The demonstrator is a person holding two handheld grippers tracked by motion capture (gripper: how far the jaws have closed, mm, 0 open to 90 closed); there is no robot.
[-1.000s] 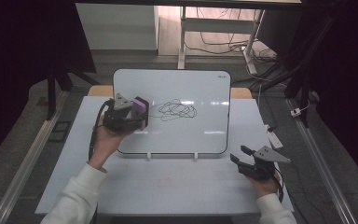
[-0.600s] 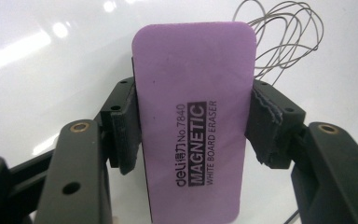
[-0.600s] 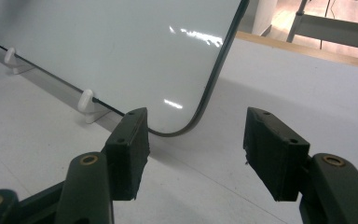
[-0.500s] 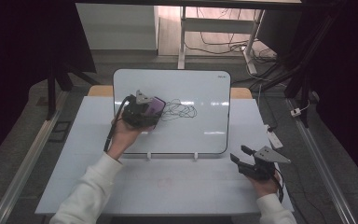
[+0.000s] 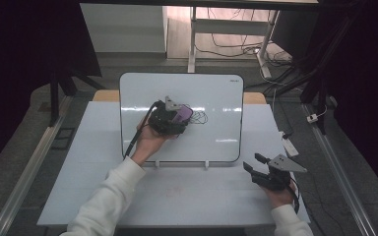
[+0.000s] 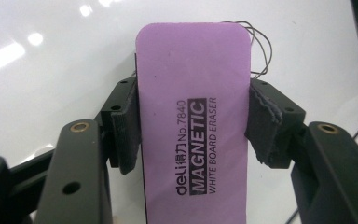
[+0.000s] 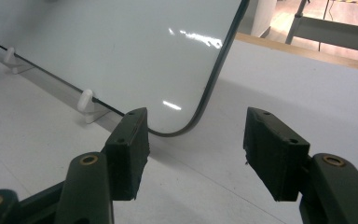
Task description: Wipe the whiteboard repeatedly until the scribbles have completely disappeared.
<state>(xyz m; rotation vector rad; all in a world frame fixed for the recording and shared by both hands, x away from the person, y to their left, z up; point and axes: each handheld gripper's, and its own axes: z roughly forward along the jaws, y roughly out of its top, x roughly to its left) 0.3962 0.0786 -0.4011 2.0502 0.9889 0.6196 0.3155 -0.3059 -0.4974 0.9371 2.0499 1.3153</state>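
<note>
Whiteboard (image 5: 211,98) stands tilted on small white feet at the middle of the pale surface (image 5: 78,162) in my high view. My left tongs (image 5: 183,116) sit against the board's face, gripping a purple eraser (image 5: 182,114) just beside a black scribble (image 5: 200,117). My left hand (image 5: 150,140) reaches up from the bottom in a white sleeve. My right tongs (image 5: 253,163) rest low on the surface, off the board's lower right corner and apart from it, with their jaws spread.

Left gripper view: the two black jaws pinch the eraser (image 6: 193,121) by its long sides, pads pressed to both edges. Its purple back reads "deli No.7840 MAGNETIC WHITE BOARD ERASER". The far end of the eraser lies over the white board (image 6: 51,70), and thin loops of the scribble (image 6: 261,46) show past its upper right corner.

Right gripper view: my right tongs (image 7: 193,135) are spread with nothing between them. They point at the board's (image 7: 121,46) rounded lower corner, which is propped on a white foot (image 7: 86,100) above the surface (image 7: 307,88).
</note>
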